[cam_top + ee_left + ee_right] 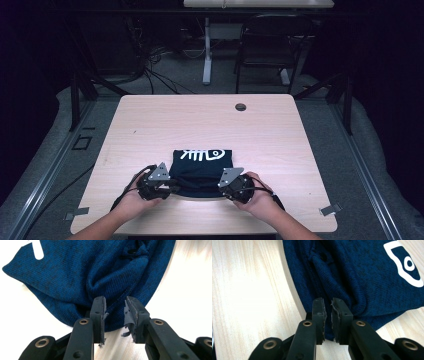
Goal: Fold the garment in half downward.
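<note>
A folded dark blue knit garment (202, 170) with a white fish-skeleton print (202, 154) is seen lying on the light wooden worktop (150, 125), toward its near edge and roughly centred across its width. The print is turned upward on the far part of the garment, while the near edge is bunched into loose folds. The left tongs (172, 186) are held in the person's left hand (135, 197) at the garment's near left corner; in the left gripper view the left tongs (115, 305) are shown parted, a ridge of cloth lying between the frayed pads (102, 307) without being pinched — the tongs are open. The right tongs (223, 187) are held in the right hand (257, 197) at the near right corner; in the right gripper view the right tongs (328, 305) are shown with only a narrow gap between the pads, the fabric edge lying just beyond and beneath them, and nothing is clamped — they too are open. A small round grommet (240, 107) is set into the far part of the worktop, well apart from the garment.
</note>
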Demonstrator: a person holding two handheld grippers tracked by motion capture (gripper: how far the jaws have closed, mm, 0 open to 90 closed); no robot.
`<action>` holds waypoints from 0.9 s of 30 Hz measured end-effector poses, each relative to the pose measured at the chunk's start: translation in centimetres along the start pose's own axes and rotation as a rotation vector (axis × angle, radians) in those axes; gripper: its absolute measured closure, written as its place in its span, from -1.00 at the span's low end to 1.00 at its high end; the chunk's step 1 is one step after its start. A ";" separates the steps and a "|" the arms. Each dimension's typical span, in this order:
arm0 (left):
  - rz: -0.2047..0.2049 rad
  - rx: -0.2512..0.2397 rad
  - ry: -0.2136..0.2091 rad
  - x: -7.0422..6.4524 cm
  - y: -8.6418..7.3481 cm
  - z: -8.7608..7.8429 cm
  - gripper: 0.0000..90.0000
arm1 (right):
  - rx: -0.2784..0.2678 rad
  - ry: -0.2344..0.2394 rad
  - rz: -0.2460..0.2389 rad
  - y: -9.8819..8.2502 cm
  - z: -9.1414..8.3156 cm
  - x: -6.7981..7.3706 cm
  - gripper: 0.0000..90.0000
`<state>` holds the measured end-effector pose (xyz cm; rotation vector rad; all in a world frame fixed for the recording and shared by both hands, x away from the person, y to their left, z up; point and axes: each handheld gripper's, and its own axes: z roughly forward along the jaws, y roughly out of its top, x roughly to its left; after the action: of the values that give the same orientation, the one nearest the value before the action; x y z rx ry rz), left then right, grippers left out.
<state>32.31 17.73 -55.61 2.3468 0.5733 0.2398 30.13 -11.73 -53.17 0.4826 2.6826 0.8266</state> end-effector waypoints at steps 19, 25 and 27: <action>-0.036 -0.042 0.023 0.2 0.0 -1.2 0.40 | -0.024 -0.017 0.061 -0.9 -1.1 -0.4 0.62; -0.055 -0.033 0.028 0.3 -0.6 -0.9 0.38 | -0.011 -0.025 0.070 -1.5 -0.8 -0.3 0.61; -0.060 -0.033 0.024 0.3 -0.7 -0.9 0.38 | -0.012 -0.026 0.070 -1.6 -0.8 -0.3 0.60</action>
<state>32.03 18.83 -55.41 2.2938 0.6452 0.2485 29.73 -13.48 -53.39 0.5837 2.6487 0.8489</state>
